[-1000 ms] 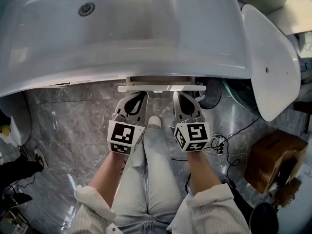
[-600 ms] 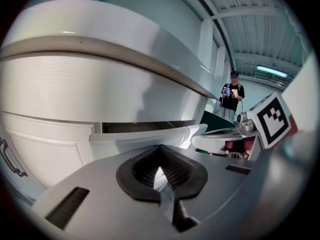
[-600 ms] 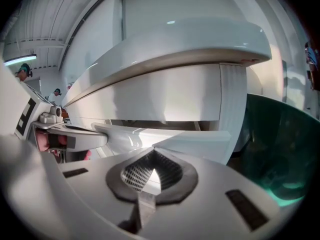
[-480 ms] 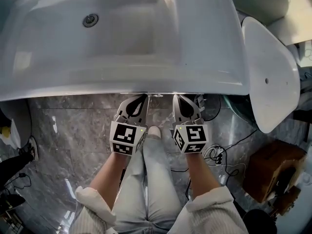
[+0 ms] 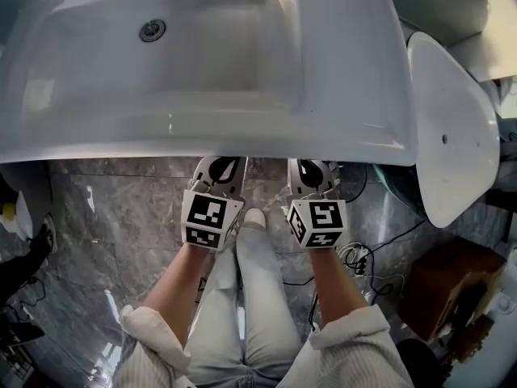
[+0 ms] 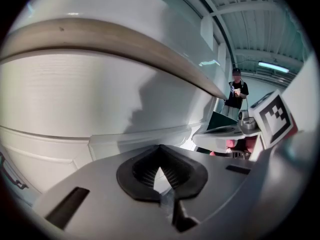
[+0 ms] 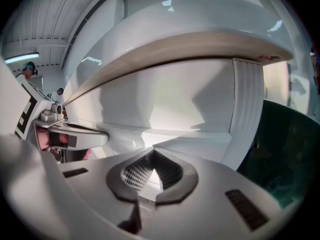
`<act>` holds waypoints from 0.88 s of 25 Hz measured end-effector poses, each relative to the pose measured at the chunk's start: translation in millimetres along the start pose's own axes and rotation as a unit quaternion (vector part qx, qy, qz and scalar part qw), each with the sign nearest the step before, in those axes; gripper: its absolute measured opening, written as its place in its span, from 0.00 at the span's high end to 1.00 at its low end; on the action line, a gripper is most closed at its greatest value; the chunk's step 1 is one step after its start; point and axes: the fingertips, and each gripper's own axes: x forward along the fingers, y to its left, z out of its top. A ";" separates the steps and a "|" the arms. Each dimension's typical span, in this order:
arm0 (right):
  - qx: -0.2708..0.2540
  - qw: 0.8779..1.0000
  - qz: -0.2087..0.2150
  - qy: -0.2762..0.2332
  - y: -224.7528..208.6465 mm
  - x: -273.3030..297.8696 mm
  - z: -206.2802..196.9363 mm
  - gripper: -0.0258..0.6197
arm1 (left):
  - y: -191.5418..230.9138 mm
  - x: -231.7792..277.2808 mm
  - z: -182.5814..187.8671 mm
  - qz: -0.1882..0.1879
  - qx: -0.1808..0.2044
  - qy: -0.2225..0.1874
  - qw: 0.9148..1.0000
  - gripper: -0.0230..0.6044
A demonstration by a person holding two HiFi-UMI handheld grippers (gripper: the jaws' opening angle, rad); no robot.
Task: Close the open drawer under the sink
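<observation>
1. Drawer front, a plain white flat panel [image 6: 100, 101], fills the left gripper view straight ahead of the jaws. It sits below the beige-edged underside of the basin.
2. In the right gripper view the same white panel [image 7: 165, 104] stands close before the jaws, with a ribbed white upright edge to its right.
3. From the head view the drawer is out of sight beneath the front rim of the wide white ceramic sink [image 5: 210, 128]. The sink's round metal drain [image 5: 152, 30] lies at upper left.
4. The left gripper [image 5: 229, 162] has its jaws pressed together with nothing between them, tips tucked under the sink rim.
5. The right gripper [image 5: 311, 166], just beside it and level with it, also has its jaws brought together and holds nothing.
6. Both sets of tips lie very near the panel; actual contact cannot be told.
7. The person's legs in pale denim [image 5: 250, 297] stand on the grey marble floor [image 5: 121, 208] below the two grippers.
8. A white oval ceramic fixture [image 5: 452, 128] stands to the right of the sink, with a brown cardboard box [image 5: 444, 281] and loose cables [image 5: 363, 257] on the floor nearby.
</observation>
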 end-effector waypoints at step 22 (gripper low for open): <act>0.030 1.000 0.005 0.005 20.7 -30.5 -14.9 0.94 | -17.4 -30.6 -20.5 0.032 -0.054 0.005 0.998 0.94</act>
